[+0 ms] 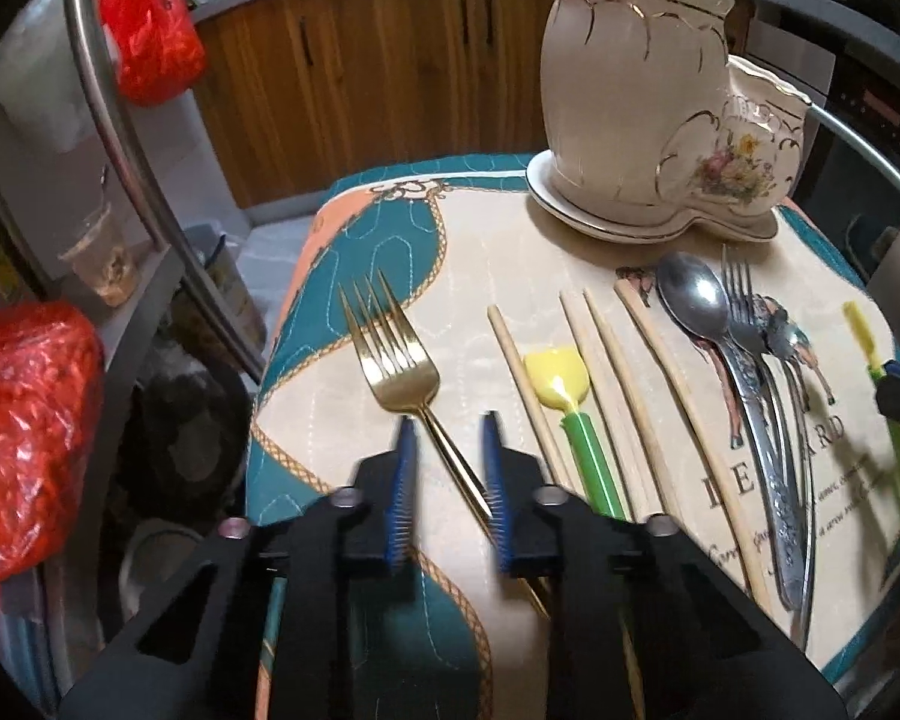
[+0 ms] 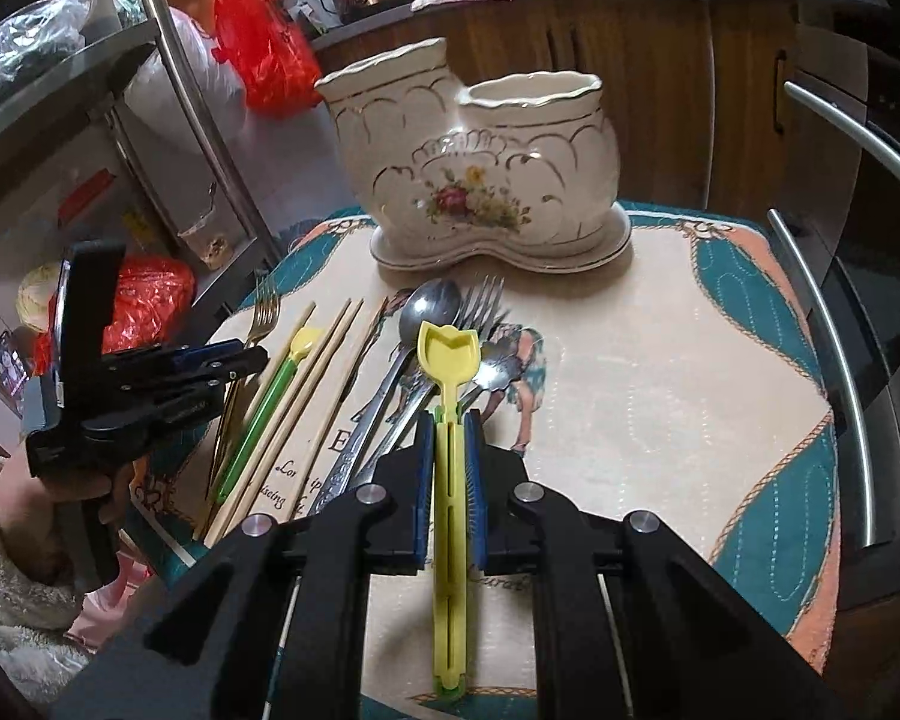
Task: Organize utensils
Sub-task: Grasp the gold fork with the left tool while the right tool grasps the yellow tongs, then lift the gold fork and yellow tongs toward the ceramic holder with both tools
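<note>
A yellow tulip-shaped plastic utensil [image 2: 449, 420] is clamped by its slotted stem between the blue pads of the right tool [image 2: 449, 420], its head raised above the silver spoon [image 2: 426, 306] and silver fork [image 2: 480, 300] that lie on the patterned cloth [image 2: 660, 360] covering the tabletop. The left tool [image 1: 450, 450] is held with its jaws apart and nothing between them, poised over the handle of the gold fork [image 1: 399, 354], which lies flat on the cloth with its tines pointing away. To the right of the gold fork, wooden chopsticks [image 1: 594, 360] are laid in a row, with a second yellow tulip utensil on a green handle [image 1: 561, 390] resting among them. A cream ceramic utensil holder [image 2: 480, 174] with two openings, gilt trim and a painted flower spray is stood upright on its matching base at the far edge of the cloth, just beyond the spoon and fork. Red plastic bags [image 1: 24, 420] are seen on the shelving at the left.
</note>
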Action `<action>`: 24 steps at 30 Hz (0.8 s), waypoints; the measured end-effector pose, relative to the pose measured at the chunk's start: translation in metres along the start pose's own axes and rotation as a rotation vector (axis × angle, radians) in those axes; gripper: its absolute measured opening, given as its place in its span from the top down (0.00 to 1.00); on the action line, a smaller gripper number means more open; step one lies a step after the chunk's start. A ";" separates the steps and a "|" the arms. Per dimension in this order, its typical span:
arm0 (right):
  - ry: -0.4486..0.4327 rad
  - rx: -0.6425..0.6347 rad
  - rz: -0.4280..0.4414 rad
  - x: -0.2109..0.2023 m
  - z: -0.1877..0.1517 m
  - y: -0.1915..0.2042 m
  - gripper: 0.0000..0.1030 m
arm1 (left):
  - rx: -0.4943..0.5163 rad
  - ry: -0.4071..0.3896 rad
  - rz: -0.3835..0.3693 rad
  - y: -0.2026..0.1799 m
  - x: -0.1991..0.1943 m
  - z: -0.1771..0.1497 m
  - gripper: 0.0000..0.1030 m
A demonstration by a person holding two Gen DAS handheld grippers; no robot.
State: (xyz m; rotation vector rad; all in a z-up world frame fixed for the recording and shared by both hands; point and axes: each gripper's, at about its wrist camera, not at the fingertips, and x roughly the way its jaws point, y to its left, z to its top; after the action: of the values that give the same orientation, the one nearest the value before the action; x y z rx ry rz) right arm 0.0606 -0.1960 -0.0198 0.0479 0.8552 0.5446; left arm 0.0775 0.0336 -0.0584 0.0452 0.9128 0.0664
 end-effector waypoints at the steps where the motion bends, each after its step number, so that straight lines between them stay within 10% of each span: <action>1: -0.002 0.001 0.001 -0.001 0.000 -0.001 0.90 | -0.007 0.002 -0.001 0.001 0.000 0.001 0.84; 18: 0.034 0.022 -0.001 0.000 0.001 -0.015 0.97 | -0.071 -0.033 -0.076 0.014 -0.006 -0.002 0.94; 24: 0.115 -0.016 -0.031 0.019 -0.007 -0.008 0.67 | -0.076 -0.058 -0.096 0.017 -0.015 -0.002 0.94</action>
State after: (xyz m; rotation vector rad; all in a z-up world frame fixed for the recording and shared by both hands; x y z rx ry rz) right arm 0.0693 -0.1954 -0.0398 -0.0110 0.9617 0.5286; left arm 0.0663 0.0496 -0.0468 -0.0674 0.8522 0.0104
